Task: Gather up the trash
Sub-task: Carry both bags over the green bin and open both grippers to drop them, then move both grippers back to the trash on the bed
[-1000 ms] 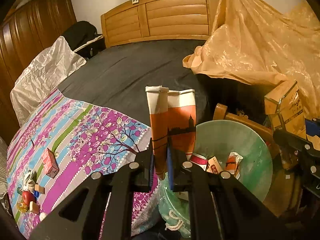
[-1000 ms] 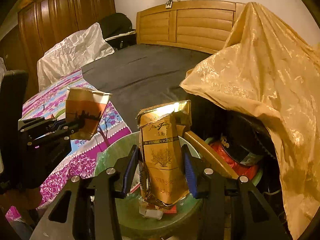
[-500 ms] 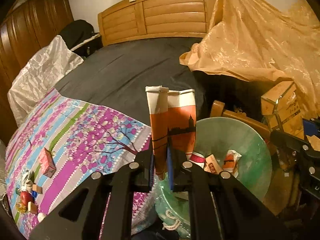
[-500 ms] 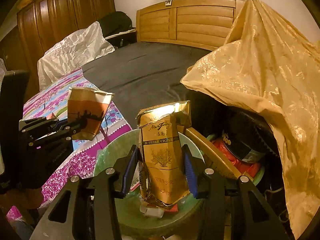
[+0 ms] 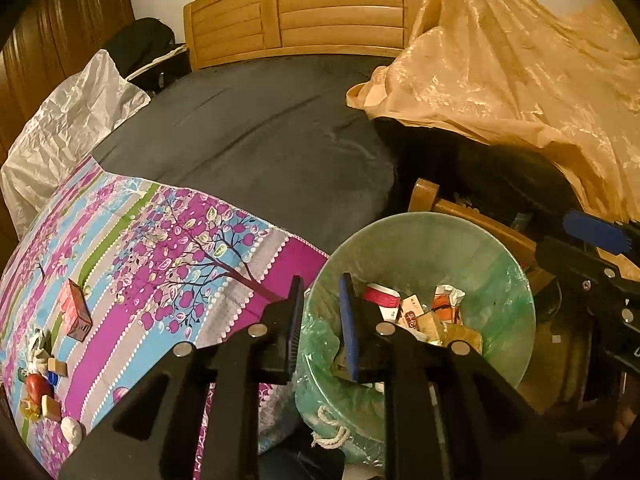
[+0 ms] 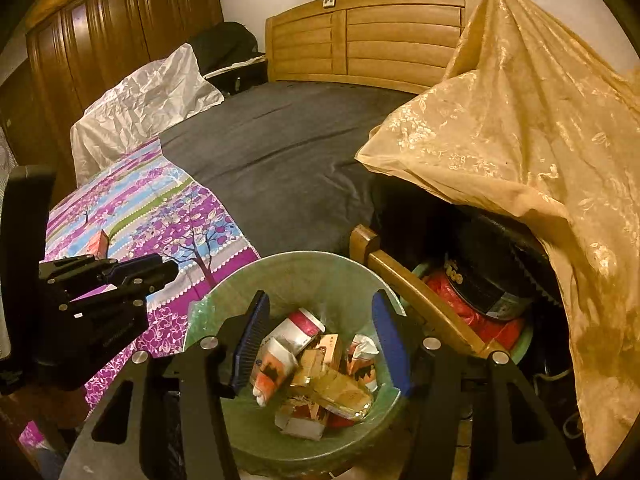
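Observation:
A green-lined bin [image 5: 484,268] [image 6: 304,258] stands by the bed, holding several pieces of trash. Among them lie the orange-and-white paper cup [image 6: 276,364] and the gold carton [image 6: 336,390]. My left gripper [image 5: 321,280] [image 6: 170,270] hovers at the bin's left rim; its jaws are opening with nothing between them. My right gripper [image 6: 320,298] [image 5: 576,240] hangs over the bin, its jaws opening wide and empty. A small red box [image 5: 74,314] [image 6: 99,242] and several little scraps [image 5: 40,384] lie on the flowered bedspread [image 5: 168,264].
A gold cloth [image 6: 520,120] drapes over things right of the bin. A wooden rail [image 6: 416,292] runs just behind the bin's right side. Dark sheet [image 5: 256,136], white bag [image 5: 64,120] and wooden headboard [image 5: 320,12] lie farther back, with a wardrobe [image 6: 100,44] at left.
Both grippers have let go: the paper cup left the left jaws and the gold carton left the right jaws. Both now lie in the bin.

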Available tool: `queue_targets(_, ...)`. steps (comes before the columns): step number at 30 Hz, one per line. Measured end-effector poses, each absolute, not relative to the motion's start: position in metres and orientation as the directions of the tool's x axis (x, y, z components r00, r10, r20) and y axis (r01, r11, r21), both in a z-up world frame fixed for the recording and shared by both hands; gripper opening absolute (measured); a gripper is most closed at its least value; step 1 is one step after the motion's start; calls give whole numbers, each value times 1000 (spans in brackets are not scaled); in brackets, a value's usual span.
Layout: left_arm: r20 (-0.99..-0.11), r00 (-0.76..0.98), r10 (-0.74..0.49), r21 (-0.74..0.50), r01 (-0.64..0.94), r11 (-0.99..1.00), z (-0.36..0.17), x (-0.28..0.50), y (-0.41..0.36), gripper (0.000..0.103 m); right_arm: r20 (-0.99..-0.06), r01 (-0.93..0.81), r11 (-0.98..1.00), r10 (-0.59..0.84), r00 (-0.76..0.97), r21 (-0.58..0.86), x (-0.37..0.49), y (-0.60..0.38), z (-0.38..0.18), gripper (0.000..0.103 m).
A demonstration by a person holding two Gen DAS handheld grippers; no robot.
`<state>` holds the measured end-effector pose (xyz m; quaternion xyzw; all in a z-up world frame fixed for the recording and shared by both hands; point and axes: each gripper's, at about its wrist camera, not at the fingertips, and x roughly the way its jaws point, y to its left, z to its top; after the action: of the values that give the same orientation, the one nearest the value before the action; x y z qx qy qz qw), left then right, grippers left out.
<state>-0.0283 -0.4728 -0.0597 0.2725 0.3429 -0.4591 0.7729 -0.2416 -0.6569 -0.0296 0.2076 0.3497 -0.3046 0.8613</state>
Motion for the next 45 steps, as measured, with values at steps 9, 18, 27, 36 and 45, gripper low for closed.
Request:
queue_targets(9, -786, 358, -503, 113, 885, 452, -64, -22, -435, 17, -708, 648, 740, -359, 608, 181, -234, -649, -28, 56)
queue_targets(18, -866, 294, -404, 8, 817, 577, -88, 13, -337, 33, -729, 539, 812, -228, 645, 222, -190, -603, -45, 56)
queue_targets(27, -876, 351, -330, -42, 626, 778, -102, 62, -221, 40, -746, 336, 919, -75, 662, 206, -115, -511, -48, 58)
queue_targets(36, -891, 369, -264, -124, 361, 924, -125, 75, -108, 56, -764, 130, 974, 60, 642, 185, -39, -414, -50, 59)
queue_targets(45, -857, 415, -305, -164, 341, 925, -119, 77, -79, 85, -787, -55, 983, 174, 592, 176, 33, -321, -67, 59)
